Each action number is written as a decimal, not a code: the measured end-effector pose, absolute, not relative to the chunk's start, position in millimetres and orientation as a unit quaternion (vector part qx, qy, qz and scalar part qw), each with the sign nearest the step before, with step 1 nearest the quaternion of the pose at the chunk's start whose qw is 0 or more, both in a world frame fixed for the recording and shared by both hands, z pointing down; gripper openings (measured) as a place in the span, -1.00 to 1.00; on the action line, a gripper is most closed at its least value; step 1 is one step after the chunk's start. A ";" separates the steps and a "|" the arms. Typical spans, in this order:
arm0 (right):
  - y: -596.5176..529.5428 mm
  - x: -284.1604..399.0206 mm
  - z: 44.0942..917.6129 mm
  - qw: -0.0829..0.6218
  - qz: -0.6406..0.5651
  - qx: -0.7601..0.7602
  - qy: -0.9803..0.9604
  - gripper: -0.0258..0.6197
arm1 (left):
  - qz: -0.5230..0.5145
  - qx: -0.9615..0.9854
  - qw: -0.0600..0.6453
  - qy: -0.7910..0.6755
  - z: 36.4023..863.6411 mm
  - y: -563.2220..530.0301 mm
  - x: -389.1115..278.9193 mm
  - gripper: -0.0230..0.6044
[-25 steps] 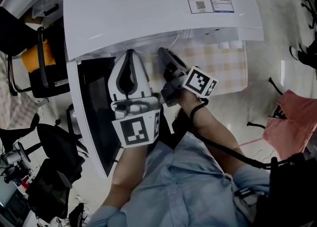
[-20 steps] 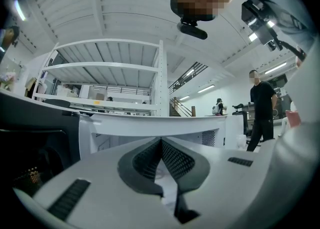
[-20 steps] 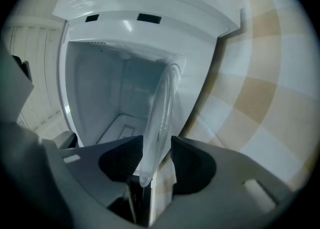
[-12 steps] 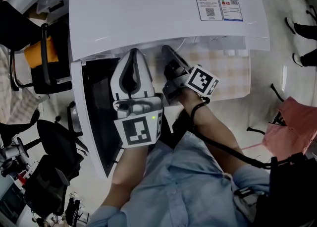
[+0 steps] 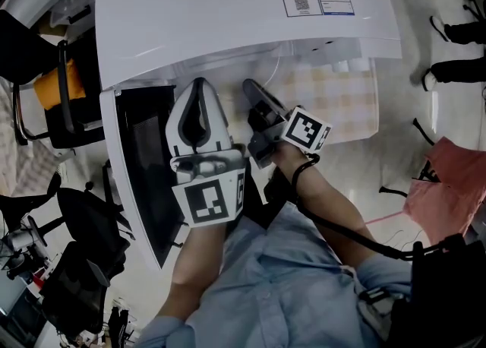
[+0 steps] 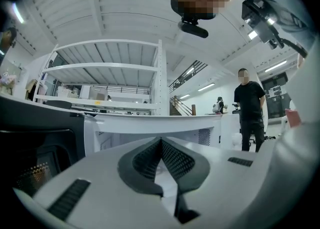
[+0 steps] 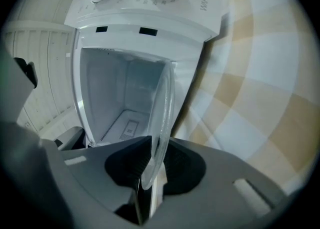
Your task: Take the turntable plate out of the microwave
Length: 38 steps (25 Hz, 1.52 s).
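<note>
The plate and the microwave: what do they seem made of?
The plate looks like clear glass: see-through, with a thick glossy rim. The microwave looks like smooth white plastic or painted metal; the look doesn't settle which.

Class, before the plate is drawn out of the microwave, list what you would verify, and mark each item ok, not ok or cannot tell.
1. Microwave door open: ok.
2. Turntable plate rim between the jaws of the right hand-held gripper: ok, jaws closing on it.
3. Grip firm enough to pull: cannot tell.
4. Plate lifted off the cavity floor: cannot tell.
5. Plate out of the cavity: not ok, it lies inside.
6. Left hand-held gripper empty: ok, shut.
</note>
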State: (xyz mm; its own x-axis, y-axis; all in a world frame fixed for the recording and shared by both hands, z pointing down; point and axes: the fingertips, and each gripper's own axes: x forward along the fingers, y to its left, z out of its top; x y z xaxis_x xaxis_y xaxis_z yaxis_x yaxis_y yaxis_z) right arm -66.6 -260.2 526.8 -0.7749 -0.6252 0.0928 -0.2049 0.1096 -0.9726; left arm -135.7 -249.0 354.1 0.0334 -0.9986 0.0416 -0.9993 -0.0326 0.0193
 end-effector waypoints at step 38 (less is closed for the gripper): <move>-211.4 -52.4 484.1 0.225 -0.622 -0.236 0.712 -0.84 | -0.019 0.712 0.004 -0.702 317.8 -174.2 -131.8 -0.90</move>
